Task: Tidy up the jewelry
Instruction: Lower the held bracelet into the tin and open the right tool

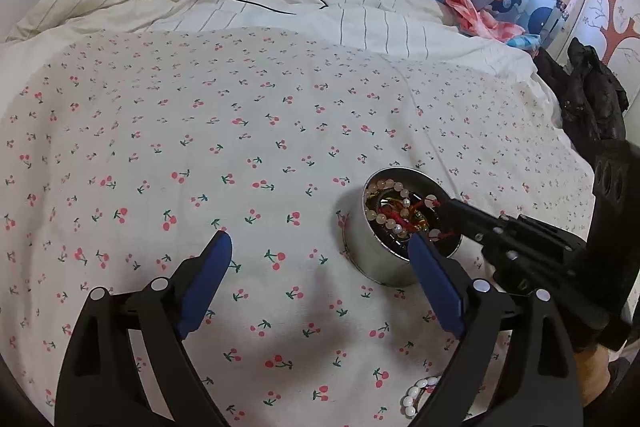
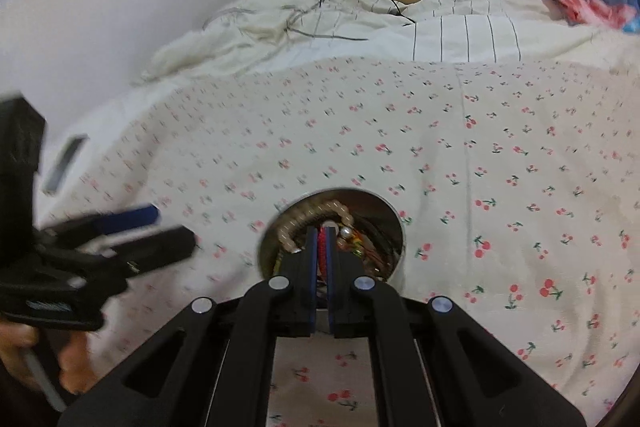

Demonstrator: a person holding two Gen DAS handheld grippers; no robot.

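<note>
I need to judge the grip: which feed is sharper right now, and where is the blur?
Left wrist view is sharp on the tin and beads; right wrist view is smeared, worst on the left gripper and tin rim.

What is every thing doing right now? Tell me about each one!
Left gripper: open, holding nothing, above the bed.
Right gripper: shut on the red cord, tips over the tin.
Round tin: upright on the bed, no lid on, jewelry inside.
Bead bracelet: lying curled in the tin.
Red cord: pinched, reaching into the tin.
White pearl bracelet: lying loose on the bedsheet, outside the tin.
</note>
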